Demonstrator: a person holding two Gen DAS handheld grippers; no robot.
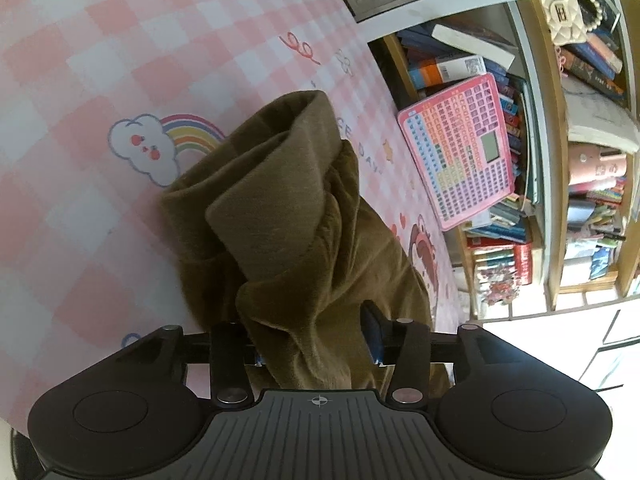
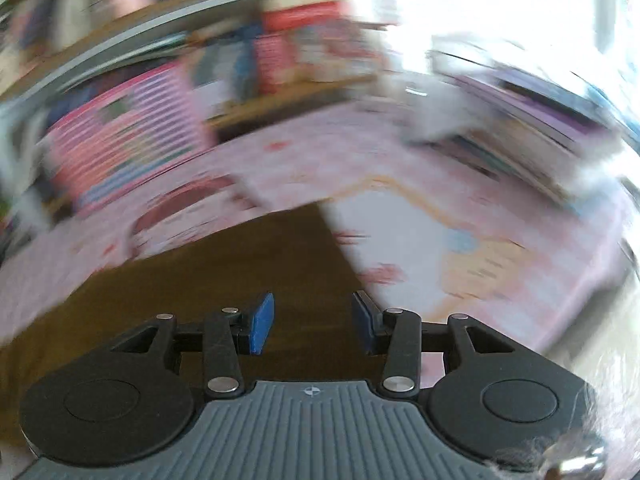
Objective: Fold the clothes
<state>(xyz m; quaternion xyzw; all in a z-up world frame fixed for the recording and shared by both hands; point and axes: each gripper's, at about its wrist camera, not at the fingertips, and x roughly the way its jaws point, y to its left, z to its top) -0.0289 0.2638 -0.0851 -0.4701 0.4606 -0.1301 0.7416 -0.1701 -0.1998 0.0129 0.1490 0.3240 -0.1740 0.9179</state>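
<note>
An olive-brown garment lies bunched and partly folded on the pink checked table mat. My left gripper is shut on a thick fold of the garment, which fills the gap between the blue pads and hides the left one. In the blurred right wrist view the same brown garment lies flat under my right gripper. The right gripper is open and empty, its blue pads wide apart just above the cloth.
A bookshelf full of books stands past the table's far edge, with a pink keyboard-like toy board leaning against it. The right wrist view is heavily motion-blurred; the mat shows cartoon prints.
</note>
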